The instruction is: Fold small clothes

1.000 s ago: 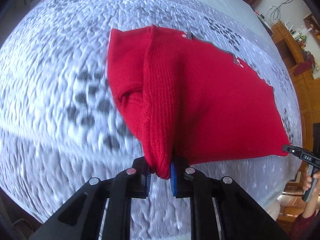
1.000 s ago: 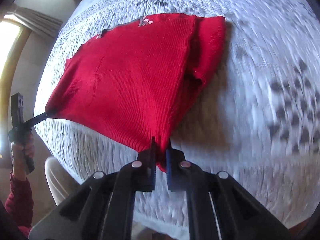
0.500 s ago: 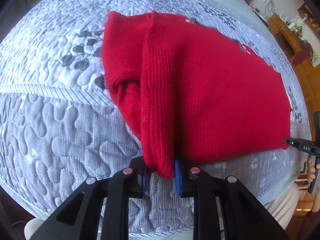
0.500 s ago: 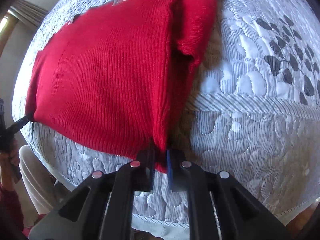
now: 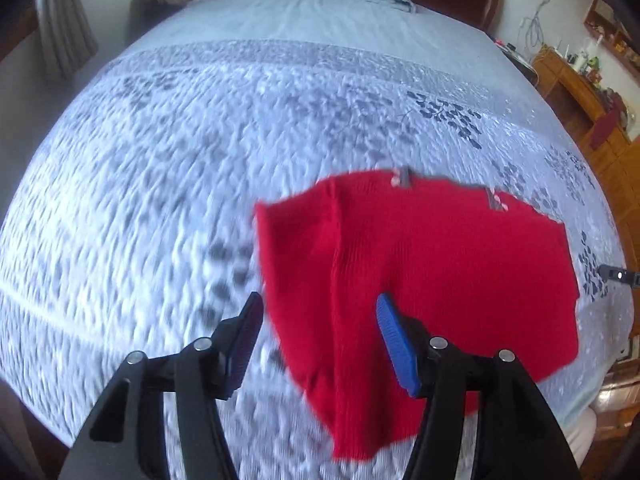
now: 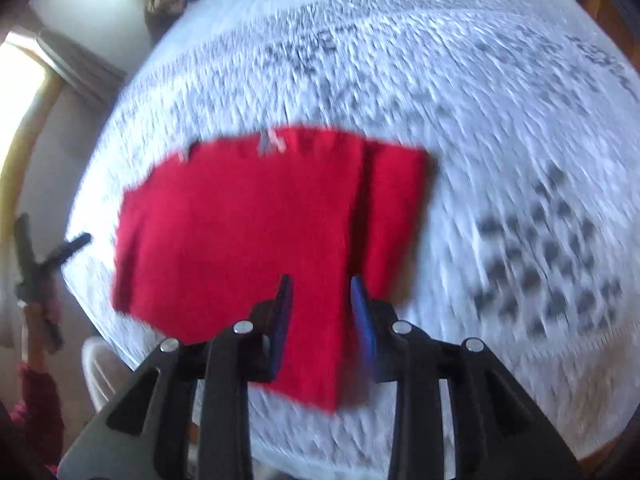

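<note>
A bed with a grey quilt fills both views. On the quilt near the bed's near edge lies the folded red sweater, one side doubled over along a lengthwise fold. The left gripper hangs above its near corner, jaws opening, nothing pinched between them. The right gripper hangs above the opposite near corner, jaws also opening and clear of the knit.
</note>
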A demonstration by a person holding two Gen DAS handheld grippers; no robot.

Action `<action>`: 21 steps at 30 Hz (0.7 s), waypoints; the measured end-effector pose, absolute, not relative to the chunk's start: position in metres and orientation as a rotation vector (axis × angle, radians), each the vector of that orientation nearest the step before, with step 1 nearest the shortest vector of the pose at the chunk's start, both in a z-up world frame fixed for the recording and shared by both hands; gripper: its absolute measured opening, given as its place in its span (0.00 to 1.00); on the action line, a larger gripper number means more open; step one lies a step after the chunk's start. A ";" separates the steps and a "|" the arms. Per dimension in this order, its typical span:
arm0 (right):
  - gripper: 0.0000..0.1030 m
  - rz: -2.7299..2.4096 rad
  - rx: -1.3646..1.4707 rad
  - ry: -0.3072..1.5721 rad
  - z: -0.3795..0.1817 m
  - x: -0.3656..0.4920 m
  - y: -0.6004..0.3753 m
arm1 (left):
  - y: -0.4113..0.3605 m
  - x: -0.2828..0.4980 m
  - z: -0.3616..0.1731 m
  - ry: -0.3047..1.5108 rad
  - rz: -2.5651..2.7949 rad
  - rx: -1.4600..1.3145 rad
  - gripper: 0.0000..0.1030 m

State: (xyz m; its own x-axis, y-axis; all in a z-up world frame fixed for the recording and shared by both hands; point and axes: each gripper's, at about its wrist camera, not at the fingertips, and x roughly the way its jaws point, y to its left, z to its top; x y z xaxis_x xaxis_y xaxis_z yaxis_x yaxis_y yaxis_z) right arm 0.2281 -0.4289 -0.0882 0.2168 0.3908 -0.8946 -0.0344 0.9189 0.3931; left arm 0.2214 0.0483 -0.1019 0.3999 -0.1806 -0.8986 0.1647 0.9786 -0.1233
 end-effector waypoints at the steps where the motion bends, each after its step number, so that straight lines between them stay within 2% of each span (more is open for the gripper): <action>1: 0.30 0.300 0.319 1.335 -0.093 0.241 -0.428 | 0.040 0.238 -0.107 1.147 -0.230 0.003 0.58; 7: 0.32 0.261 0.297 1.400 -0.131 0.287 -0.424 | 0.006 0.304 -0.150 1.210 -0.228 0.082 0.54; 9: 0.32 0.262 0.299 1.414 -0.142 0.298 -0.424 | 0.004 0.316 -0.162 1.226 -0.238 0.077 0.47; 10: 0.32 0.263 0.303 1.419 -0.147 0.300 -0.425 | 0.002 0.322 -0.168 1.234 -0.248 0.073 0.40; 11: 0.32 0.265 0.304 1.428 -0.152 0.303 -0.424 | 0.002 0.327 -0.173 1.240 -0.263 0.067 0.28; 13: 0.34 0.268 0.299 1.439 -0.161 0.307 -0.423 | -0.001 0.332 -0.181 1.256 -0.280 0.070 0.22; 14: 0.35 0.270 0.297 1.442 -0.164 0.308 -0.423 | -0.002 0.334 -0.184 1.260 -0.281 0.075 0.13; 16: 0.36 0.281 0.301 1.440 -0.169 0.311 -0.422 | -0.002 0.336 -0.188 1.260 -0.289 0.066 0.05; 21: 0.39 0.310 0.292 1.422 -0.169 0.317 -0.420 | 0.008 0.334 -0.173 1.189 -0.337 -0.040 0.03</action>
State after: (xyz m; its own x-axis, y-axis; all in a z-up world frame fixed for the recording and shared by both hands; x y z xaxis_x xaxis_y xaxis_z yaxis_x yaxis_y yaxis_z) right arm 0.3169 -0.4196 -0.1688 0.1218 0.3798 -0.9170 -0.0358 0.9250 0.3783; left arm 0.3345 0.0080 -0.1733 0.3292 -0.2780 -0.9024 0.2366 0.9495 -0.2062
